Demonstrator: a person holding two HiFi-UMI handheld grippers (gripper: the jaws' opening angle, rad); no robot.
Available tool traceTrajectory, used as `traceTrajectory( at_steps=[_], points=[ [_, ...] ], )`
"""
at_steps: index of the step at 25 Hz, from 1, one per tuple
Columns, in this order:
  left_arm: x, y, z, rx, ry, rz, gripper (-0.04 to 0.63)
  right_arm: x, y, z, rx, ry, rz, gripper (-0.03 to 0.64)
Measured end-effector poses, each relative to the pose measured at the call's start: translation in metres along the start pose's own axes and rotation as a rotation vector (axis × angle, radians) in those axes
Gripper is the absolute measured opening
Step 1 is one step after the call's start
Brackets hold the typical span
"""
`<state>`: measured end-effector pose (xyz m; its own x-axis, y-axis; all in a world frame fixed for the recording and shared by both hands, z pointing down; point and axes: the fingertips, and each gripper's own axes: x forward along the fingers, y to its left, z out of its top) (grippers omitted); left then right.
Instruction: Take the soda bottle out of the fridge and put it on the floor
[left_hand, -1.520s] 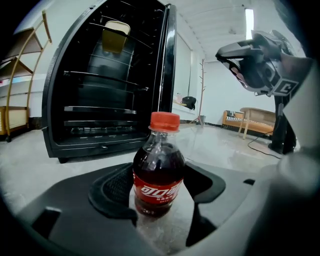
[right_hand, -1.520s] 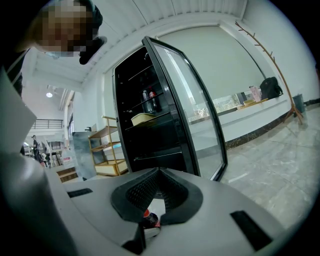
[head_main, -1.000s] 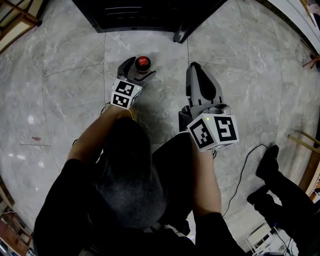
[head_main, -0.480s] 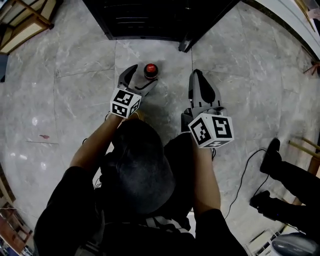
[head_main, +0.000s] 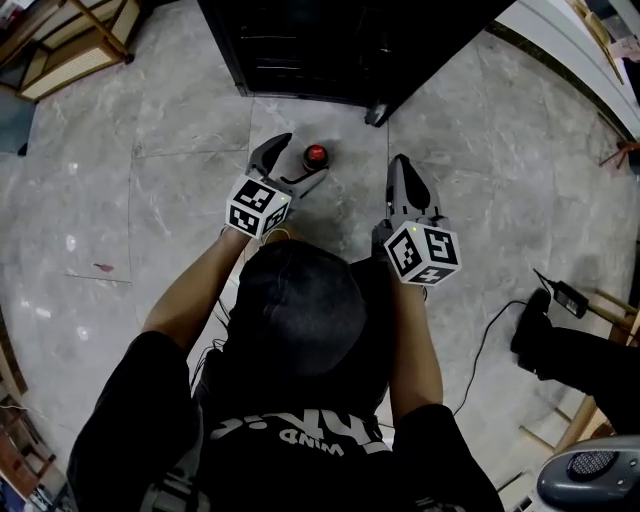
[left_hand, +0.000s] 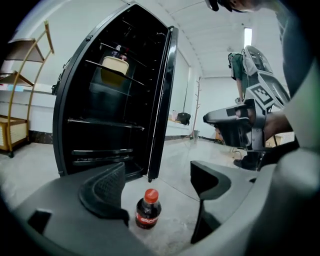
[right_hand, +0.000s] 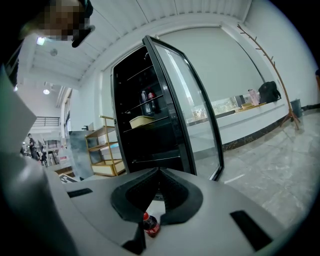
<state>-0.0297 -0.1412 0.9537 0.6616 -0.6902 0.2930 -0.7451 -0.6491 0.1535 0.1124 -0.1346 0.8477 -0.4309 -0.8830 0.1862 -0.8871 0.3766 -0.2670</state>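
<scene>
On floor (head_main: 180, 190) before open fridge (head_main: 320, 45), soda bottle (head_main: 315, 155) upright, ungripped, by left gripper (head_main: 296, 162), fingers (left_hand: 106, 189) spread; right gripper (head_main: 405, 172) fingers (right_hand: 142, 196) together.

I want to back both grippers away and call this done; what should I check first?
1. Soda bottle upright on the floor: ok.
2. Left gripper jaws apart, not clamping the bottle: ok.
3. Right gripper jaws together, nothing between them: ok.
4. Fridge door closed: not ok, it stands open.
5. Bottle's red cap screwed tight: cannot tell.
</scene>
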Motion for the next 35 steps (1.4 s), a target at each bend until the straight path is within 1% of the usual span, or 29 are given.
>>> traceTrajectory(
  at_steps=[5,8,11,16,18,20,24,27,31,35],
  points=[
    [-0.010,-0.006,0.052,0.017,-0.001,-0.038,0.402,-0.001,0.002,0.045,0.005,0.007,-0.004,0.023],
    [-0.022,-0.004,0.090,0.011,0.006,-0.028,0.402,0.000,0.010,0.076,0.013,0.031,-0.001,0.023],
    [-0.040,-0.004,0.137,0.002,0.017,-0.019,0.402,-0.003,0.027,0.114,0.030,0.055,0.007,0.023],
    [-0.079,-0.018,0.233,-0.014,0.026,-0.003,0.402,-0.019,0.056,0.195,0.068,0.093,0.015,0.023],
    [-0.095,-0.027,0.275,-0.028,0.031,-0.010,0.402,-0.028,0.067,0.233,0.073,0.109,0.013,0.023],
    [-0.111,-0.038,0.321,-0.023,0.034,-0.023,0.400,-0.038,0.079,0.273,0.066,0.128,0.009,0.023],
    [-0.145,-0.057,0.415,-0.006,0.038,-0.057,0.402,-0.063,0.103,0.353,0.065,0.156,-0.026,0.023],
    [-0.166,-0.068,0.481,-0.021,0.035,-0.069,0.402,-0.081,0.115,0.411,0.096,0.152,-0.064,0.023],
    [-0.186,-0.088,0.548,-0.037,0.034,-0.095,0.400,-0.097,0.130,0.467,0.115,0.148,-0.081,0.023],
    [-0.197,-0.083,0.594,-0.038,0.012,-0.099,0.400,-0.092,0.151,0.504,0.102,0.143,-0.064,0.023]
  ],
)
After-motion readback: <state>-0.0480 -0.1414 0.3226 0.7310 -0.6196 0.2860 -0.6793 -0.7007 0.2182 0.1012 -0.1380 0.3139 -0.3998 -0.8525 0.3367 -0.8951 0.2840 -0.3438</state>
